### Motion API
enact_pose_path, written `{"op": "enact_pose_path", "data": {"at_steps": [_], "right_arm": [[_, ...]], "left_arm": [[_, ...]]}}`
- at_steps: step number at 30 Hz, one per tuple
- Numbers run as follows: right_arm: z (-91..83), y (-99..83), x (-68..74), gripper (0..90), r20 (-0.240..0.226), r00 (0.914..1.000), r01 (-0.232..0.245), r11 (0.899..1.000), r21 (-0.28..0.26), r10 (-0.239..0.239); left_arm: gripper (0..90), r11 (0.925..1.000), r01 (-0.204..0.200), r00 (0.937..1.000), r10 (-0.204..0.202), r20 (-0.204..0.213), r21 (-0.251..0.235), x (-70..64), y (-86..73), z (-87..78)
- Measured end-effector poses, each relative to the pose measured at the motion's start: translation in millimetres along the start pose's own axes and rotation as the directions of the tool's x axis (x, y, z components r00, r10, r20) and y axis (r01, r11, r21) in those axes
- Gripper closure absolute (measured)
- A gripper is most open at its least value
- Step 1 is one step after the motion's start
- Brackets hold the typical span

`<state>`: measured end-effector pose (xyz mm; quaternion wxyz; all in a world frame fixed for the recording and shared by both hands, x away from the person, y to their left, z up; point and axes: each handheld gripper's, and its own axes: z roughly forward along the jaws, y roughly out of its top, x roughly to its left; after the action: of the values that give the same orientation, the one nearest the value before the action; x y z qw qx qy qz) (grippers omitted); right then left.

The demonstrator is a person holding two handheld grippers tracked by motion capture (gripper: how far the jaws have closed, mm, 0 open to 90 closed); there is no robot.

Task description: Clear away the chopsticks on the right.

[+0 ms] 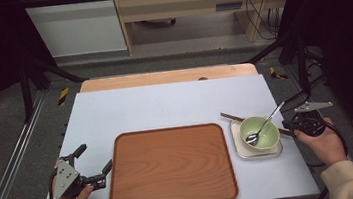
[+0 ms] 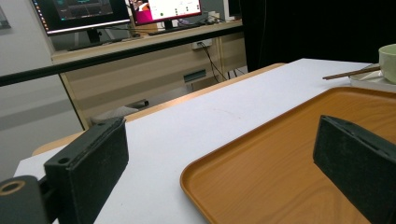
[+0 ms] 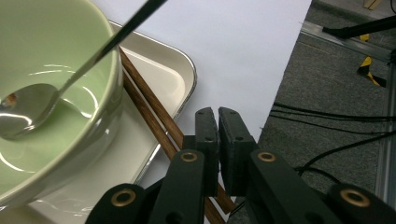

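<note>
Left hand-held gripper (image 1: 94,165) gapes; right hand-held gripper (image 3: 218,122) pressed together beside glossy green bowl (image 3: 56,93).

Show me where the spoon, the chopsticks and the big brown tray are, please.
spoon (image 1: 252,137): high view, on its bowl inside the green bowl.
chopsticks (image 3: 150,108): right gripper view, mid-length of the pair.
tray (image 1: 170,165): high view, on its bare middle.
</note>
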<state>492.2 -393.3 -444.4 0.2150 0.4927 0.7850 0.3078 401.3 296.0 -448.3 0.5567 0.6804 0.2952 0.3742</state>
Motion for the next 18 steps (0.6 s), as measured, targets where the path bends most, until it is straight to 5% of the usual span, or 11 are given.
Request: {"op": "enact_pose_path", "data": {"at_steps": [18], "right_arm": [[-21.8,3.2,-12.8,63.2,0.048,0.9953,0.080,0.994,0.070,-0.084]], "left_arm": [[2.8,1.0000,0.006,1.0000,-0.006,0.003,0.002,0.4,-0.9,0.2]]}}
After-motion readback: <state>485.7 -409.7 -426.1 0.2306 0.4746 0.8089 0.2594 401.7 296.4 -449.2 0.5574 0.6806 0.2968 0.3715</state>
